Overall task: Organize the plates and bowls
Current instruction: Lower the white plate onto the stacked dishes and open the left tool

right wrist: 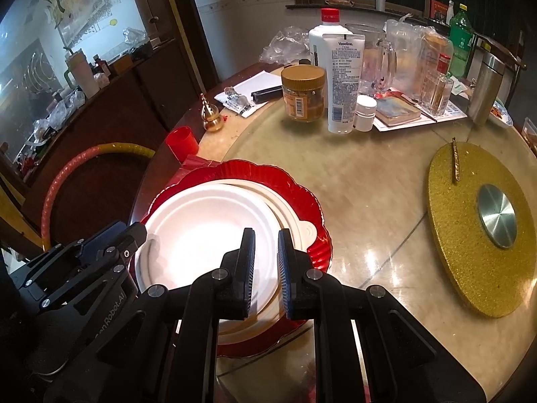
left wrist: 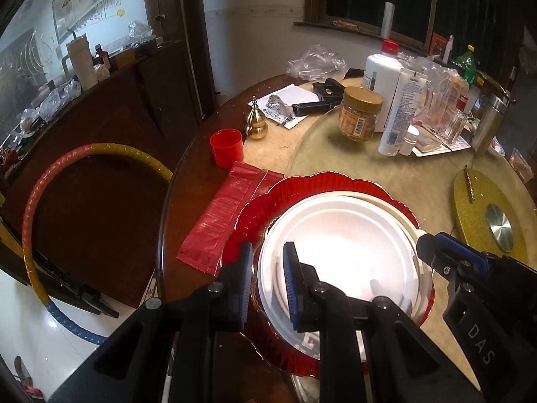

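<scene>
A white round plate (left wrist: pixel 342 245) (right wrist: pixel 201 231) lies on top of a second, wider white plate (right wrist: pixel 302 231), slightly off-centre. Both rest on a red scalloped plate (left wrist: pixel 295 188) (right wrist: pixel 255 171) near the table's edge. My left gripper (left wrist: pixel 266 282) is shut on the top plate's left rim, which shows between its blue pads. It also appears in the right wrist view as the left gripper (right wrist: pixel 131 231). My right gripper (right wrist: pixel 265 265) is shut on the same plate's right rim, and the left wrist view catches the right gripper (left wrist: pixel 436 245) from the side.
A red cup (left wrist: pixel 226 147) and a red packet (left wrist: pixel 225 215) lie left of the plates. A gold glitter disc (right wrist: pixel 476 228) sits to the right. A jar (right wrist: pixel 303 94), bottles and glassware crowd the far side. A coloured hoop (left wrist: pixel 33 218) leans beyond the table edge.
</scene>
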Demonstrator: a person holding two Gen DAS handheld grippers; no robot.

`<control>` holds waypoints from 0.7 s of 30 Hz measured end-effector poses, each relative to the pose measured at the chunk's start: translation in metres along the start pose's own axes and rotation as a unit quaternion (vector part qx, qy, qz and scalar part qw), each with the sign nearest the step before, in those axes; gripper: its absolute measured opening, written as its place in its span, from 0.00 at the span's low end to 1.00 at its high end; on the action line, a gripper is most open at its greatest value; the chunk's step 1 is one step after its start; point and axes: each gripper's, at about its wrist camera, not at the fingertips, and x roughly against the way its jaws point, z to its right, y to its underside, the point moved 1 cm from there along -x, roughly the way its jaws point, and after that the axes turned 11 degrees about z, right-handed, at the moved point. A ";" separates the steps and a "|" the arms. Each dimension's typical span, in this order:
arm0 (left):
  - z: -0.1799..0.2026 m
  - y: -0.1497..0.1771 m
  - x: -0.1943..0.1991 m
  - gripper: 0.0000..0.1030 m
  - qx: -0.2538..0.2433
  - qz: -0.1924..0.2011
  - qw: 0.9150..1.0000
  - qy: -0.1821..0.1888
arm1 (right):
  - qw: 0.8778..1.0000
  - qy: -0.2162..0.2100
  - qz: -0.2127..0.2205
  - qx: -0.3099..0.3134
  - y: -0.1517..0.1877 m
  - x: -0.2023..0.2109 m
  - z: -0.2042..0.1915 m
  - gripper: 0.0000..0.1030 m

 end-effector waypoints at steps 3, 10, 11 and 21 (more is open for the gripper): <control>0.000 -0.001 0.004 0.18 0.001 0.005 1.000 0.000 | 1.000 -0.006 0.002 -0.002 0.000 0.002 0.000 0.12; 0.005 -0.002 0.018 0.61 -0.015 0.034 0.999 -0.010 | 1.000 -0.014 0.009 -0.004 0.003 0.011 0.004 0.41; 0.004 -0.003 0.020 0.62 -0.013 0.037 0.999 -0.009 | 1.000 -0.017 0.012 -0.011 0.003 0.014 0.008 0.44; 0.018 -0.007 0.043 0.77 -0.028 0.070 0.997 -0.005 | 0.998 -0.017 0.052 -0.038 0.006 0.051 0.033 0.49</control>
